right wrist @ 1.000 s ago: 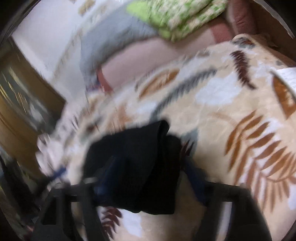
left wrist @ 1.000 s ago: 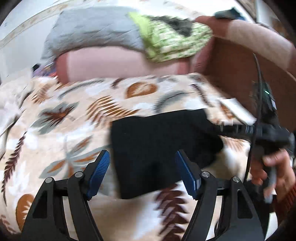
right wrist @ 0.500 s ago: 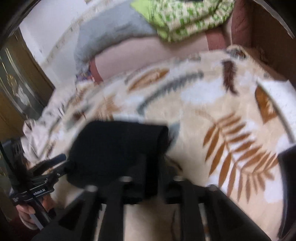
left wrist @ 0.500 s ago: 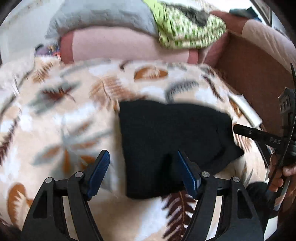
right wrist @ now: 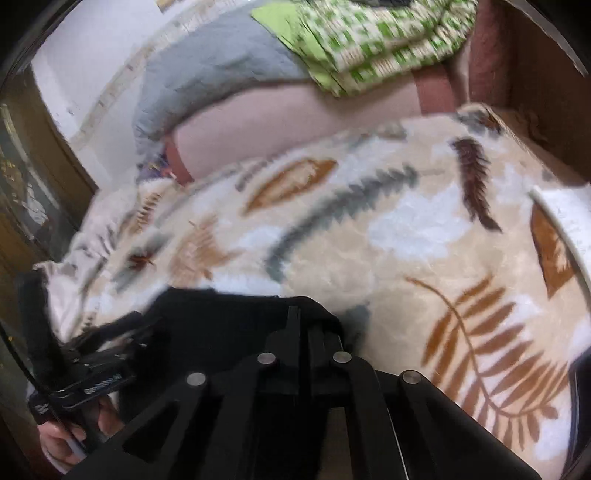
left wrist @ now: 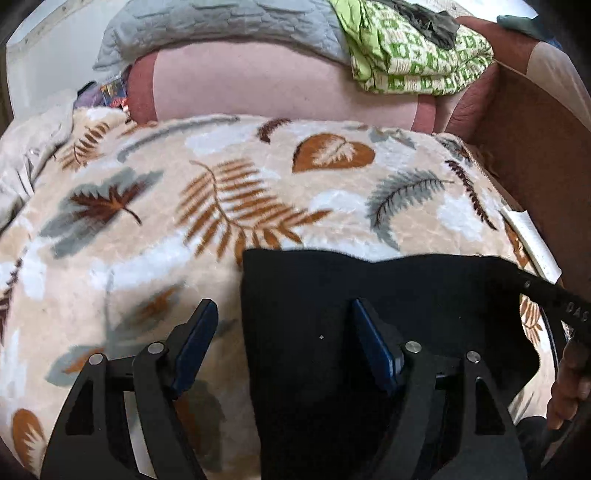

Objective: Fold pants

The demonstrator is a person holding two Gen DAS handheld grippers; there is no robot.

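Observation:
The black pants [left wrist: 332, 295] lie folded into a compact bundle on the leaf-patterned blanket [left wrist: 229, 206]. My left gripper [left wrist: 282, 334] is open, its left finger over the blanket and its right finger over the pants' left part. My right gripper [right wrist: 297, 325] is shut, its fingertips pressed together at the right edge of the pants [right wrist: 221, 317]; whether cloth is pinched between them I cannot tell. The right gripper's body shows at the right edge of the left wrist view [left wrist: 554, 302].
A pink bolster [left wrist: 280, 85] lies across the back with a grey quilt [left wrist: 221, 26] and a green patterned cloth [left wrist: 417, 55] on it. A brown wooden bed frame [left wrist: 535, 147] runs along the right. A white paper [right wrist: 569, 221] lies at the blanket's right edge.
Both grippers have drawn back toward the near edge of the pants. The right gripper went from open to shut. The pants bundle now lies flatter and squarer.

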